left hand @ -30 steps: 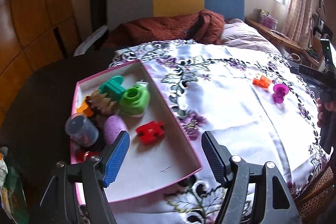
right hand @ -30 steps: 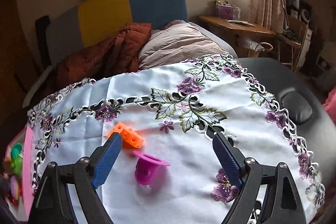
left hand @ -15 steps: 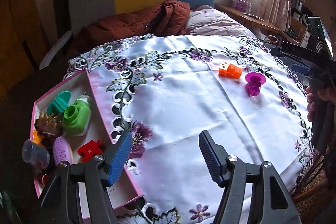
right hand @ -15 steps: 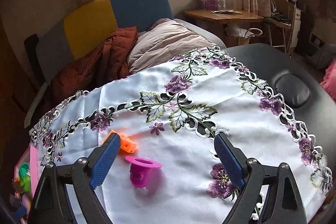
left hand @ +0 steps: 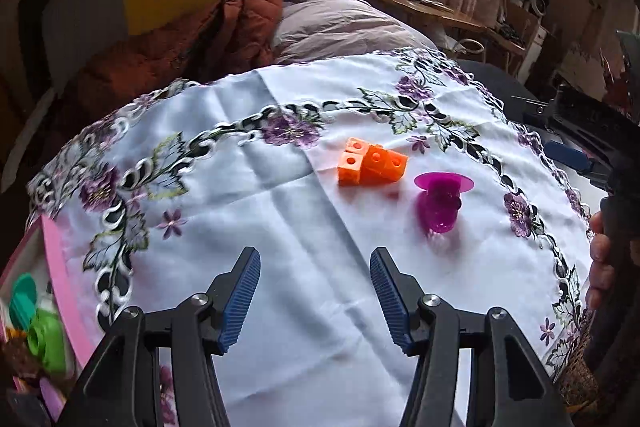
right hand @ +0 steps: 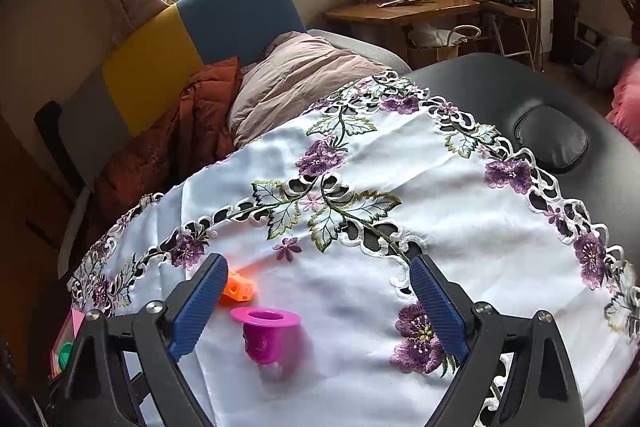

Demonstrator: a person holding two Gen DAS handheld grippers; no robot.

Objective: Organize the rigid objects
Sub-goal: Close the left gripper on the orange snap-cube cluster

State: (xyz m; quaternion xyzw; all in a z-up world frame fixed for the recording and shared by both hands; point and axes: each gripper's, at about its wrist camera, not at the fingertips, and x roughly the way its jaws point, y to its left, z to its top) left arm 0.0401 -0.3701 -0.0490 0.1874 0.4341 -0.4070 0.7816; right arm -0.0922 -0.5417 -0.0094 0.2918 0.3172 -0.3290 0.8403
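An orange block piece (left hand: 370, 163) and a magenta cup-shaped toy (left hand: 440, 203) lie on the white embroidered cloth (left hand: 280, 227). My left gripper (left hand: 316, 279) hovers over the cloth short of both toys; its jaws are closing with nothing between them. In the right wrist view the magenta toy (right hand: 266, 333) sits low between the fingers of my right gripper (right hand: 320, 275), which stands wide open without touching it. The orange block (right hand: 238, 285) peeks out beside its left finger (right hand: 196, 307). The right gripper also shows at the left view's right edge, held by a hand (left hand: 604, 267).
A pink tray (left hand: 60, 283) holding green, teal and other toys sits at the cloth's left edge. Beyond the table are a bed with a rust blanket (left hand: 192, 43), a pink pillow (left hand: 340, 23) and a wooden desk (right hand: 400, 9). Black padded table surface (right hand: 520, 99) shows at right.
My left gripper swung right, away from the pink tray toward the orange block and magenta toy, and its jaws narrowed. The right gripper shifted slightly and rolled; the magenta toy stays between its fingers.
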